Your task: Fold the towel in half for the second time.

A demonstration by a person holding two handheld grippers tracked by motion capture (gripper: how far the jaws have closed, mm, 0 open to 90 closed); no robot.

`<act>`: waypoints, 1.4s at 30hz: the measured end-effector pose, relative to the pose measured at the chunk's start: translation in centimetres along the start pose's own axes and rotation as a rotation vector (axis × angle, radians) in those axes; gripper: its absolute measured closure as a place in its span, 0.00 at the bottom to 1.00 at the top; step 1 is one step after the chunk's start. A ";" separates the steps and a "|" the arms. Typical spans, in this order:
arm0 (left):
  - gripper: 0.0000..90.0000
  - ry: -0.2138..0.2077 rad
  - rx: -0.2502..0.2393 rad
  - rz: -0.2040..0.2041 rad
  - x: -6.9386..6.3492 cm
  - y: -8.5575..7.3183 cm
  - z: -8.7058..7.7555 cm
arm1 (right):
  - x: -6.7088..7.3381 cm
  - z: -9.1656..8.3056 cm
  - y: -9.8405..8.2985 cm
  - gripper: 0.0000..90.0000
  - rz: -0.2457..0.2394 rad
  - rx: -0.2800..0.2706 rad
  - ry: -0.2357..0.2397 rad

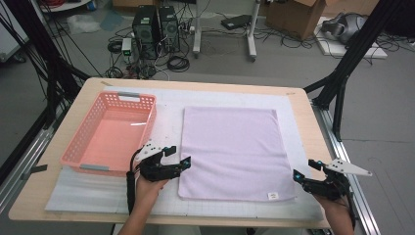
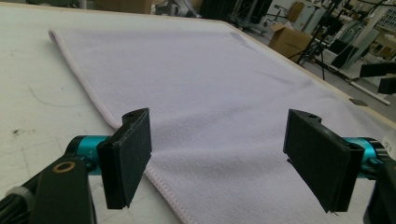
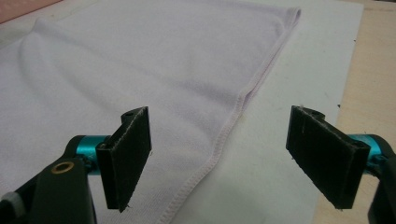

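Holding both grippers, left [image 1: 177, 154] and right [image 1: 304, 169], fingers spread, beside the towel [image 1: 230, 149]. I should pinch its near corners squarely, hems centred.

- No text, brand or number can be read anywhere.
- A small white tag [image 1: 273, 195] sits on the near right corner of the lilac towel [image 1: 230, 147]; whatever is printed on it is too small to make out.
- The white mat [image 1: 166, 117] under the towel carries a faint grid of lines at its near edge, without legible figures.
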State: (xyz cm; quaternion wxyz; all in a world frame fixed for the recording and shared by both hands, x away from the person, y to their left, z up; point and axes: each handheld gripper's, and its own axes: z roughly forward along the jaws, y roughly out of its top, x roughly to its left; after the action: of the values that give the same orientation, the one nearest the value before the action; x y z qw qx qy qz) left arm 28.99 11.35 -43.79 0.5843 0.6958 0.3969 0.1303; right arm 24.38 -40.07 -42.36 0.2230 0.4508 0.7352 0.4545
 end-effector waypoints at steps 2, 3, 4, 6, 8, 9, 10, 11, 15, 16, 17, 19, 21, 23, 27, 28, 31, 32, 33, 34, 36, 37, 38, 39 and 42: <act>0.27 0.012 -0.018 0.023 0.1 0.0 0.0 | 0.0 0.2 0.0 0.23 0.004 0.009 0.005; 0.28 0.024 -0.022 0.027 0.1 0.2 0.0 | 0.0 0.4 0.1 0.24 0.002 0.012 0.006; 0.29 0.028 -0.030 0.024 0.2 0.3 0.0 | 0.0 0.5 0.1 0.24 -0.001 0.014 0.010; 0.31 0.029 -0.030 0.026 0.3 0.4 0.0 | 0.0 0.7 0.1 0.24 0.003 0.010 0.015; 0.31 0.037 -0.030 0.029 0.3 0.4 0.0 | 0.1 0.8 0.2 0.24 0.003 0.009 0.017; 0.31 0.042 -0.027 0.029 0.3 0.4 -0.1 | 0.1 0.8 0.2 0.24 0.006 0.015 0.017; 0.31 0.045 -0.023 0.033 0.4 0.4 -0.1 | 0.1 0.8 0.2 0.24 0.005 0.017 0.019; 0.31 0.042 -0.021 0.037 0.3 0.4 -0.1 | 0.0 0.8 0.2 0.24 0.002 0.017 0.018; 0.30 0.028 -0.025 0.038 0.2 0.4 -0.2 | -0.1 0.7 0.1 0.24 0.006 0.019 0.014; 0.30 0.030 -0.025 0.034 0.1 0.4 -0.2 | -0.1 0.6 0.1 0.24 0.005 0.016 0.012; 0.29 0.026 -0.024 0.033 0.1 0.4 -0.2 | -0.2 0.6 0.1 0.24 0.005 0.012 0.011; 0.29 0.028 -0.022 0.026 0.0 0.4 -0.2 | -0.2 0.5 0.1 0.24 0.005 0.013 0.009; 0.29 0.035 -0.026 0.018 0.0 0.4 0.0 | -0.2 0.4 0.1 0.23 0.006 0.011 0.010; 0.28 0.043 -0.026 0.021 0.0 0.7 0.2 | -0.2 0.5 0.2 0.24 0.006 0.012 0.014; 0.28 0.043 -0.011 0.013 0.3 1.9 1.1 | -0.5 1.2 0.9 0.24 0.010 0.020 0.017; 0.29 0.048 -0.006 0.013 0.4 2.2 1.4 | -0.6 1.4 1.1 0.24 0.006 0.018 0.015; 0.30 0.057 0.015 0.023 0.8 3.3 2.1 | -1.1 2.1 1.7 0.24 0.020 0.018 0.017; 0.31 0.053 0.006 0.022 0.8 3.7 2.3 | -1.2 2.2 1.8 0.24 0.021 0.015 0.017; 0.31 0.050 -0.005 0.024 0.8 3.9 2.3 | -1.3 2.4 1.9 0.24 0.028 0.014 0.020; 0.31 0.050 -0.004 0.028 0.8 4.1 2.4 | -1.4 2.6 2.0 0.24 0.031 0.011 0.021; 0.31 0.049 0.001 0.032 0.8 4.4 2.6 | -1.4 2.9 2.2 0.24 0.028 0.016 0.025; 0.31 0.051 0.006 0.036 0.8 4.5 2.8 | -1.4 3.0 2.2 0.24 0.023 0.018 0.026; 0.31 0.051 0.007 0.035 0.8 4.6 2.9 | -1.4 3.1 2.4 0.24 0.022 0.023 0.027; 0.31 0.054 0.007 0.033 0.8 4.7 3.0 | -1.4 3.2 2.5 0.24 0.020 0.024 0.028; 0.32 0.054 0.016 0.030 1.2 5.1 3.6 | -1.6 3.6 3.2 0.24 0.019 0.026 0.032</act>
State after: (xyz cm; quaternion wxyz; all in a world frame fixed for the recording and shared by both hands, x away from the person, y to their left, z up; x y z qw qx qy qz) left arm 34.10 9.61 -40.45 0.5655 0.7026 0.4032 0.1547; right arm 29.33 -39.21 -41.50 0.2012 0.4533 0.7401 0.4542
